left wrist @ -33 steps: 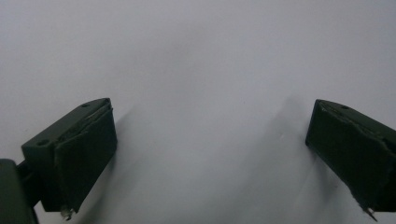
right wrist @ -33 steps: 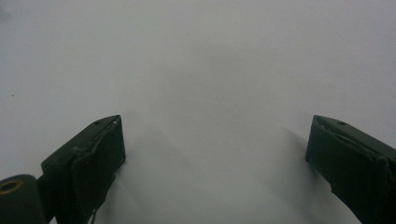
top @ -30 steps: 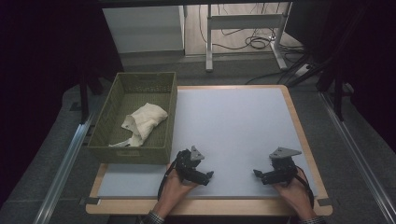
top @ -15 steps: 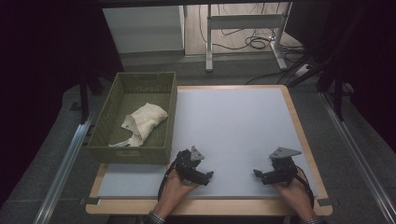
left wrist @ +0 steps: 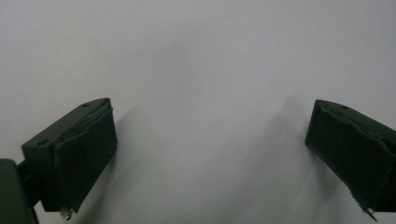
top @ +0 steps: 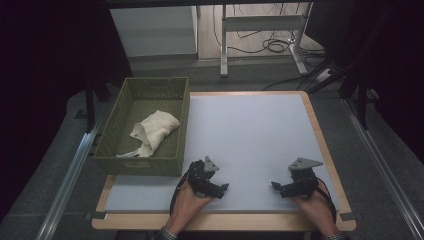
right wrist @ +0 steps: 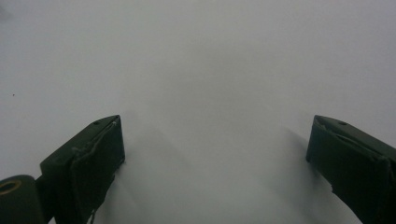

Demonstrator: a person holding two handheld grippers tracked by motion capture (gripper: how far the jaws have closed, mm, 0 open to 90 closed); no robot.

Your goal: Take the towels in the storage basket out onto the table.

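Observation:
A cream cloth (top: 153, 131) lies crumpled inside an olive woven basket (top: 112, 131) at the table's left. My left gripper (top: 223, 190) rests near the front edge of the white table top (top: 250, 130), just right of the basket's near corner. Its jaws stand wide apart over bare white surface (left wrist: 205, 121), with nothing between them. My right gripper (top: 275, 187) rests at the front right, a hand behind it. Its jaws are also wide apart over the white surface (right wrist: 210, 116), empty.
The table top has a wooden rim (top: 322, 145). Beyond it stand a white cabinet (top: 155, 27), a metal desk frame (top: 260, 22) and floor cables (top: 272, 45). Metal rails (top: 70, 175) run along both sides. Dark curtains flank the scene.

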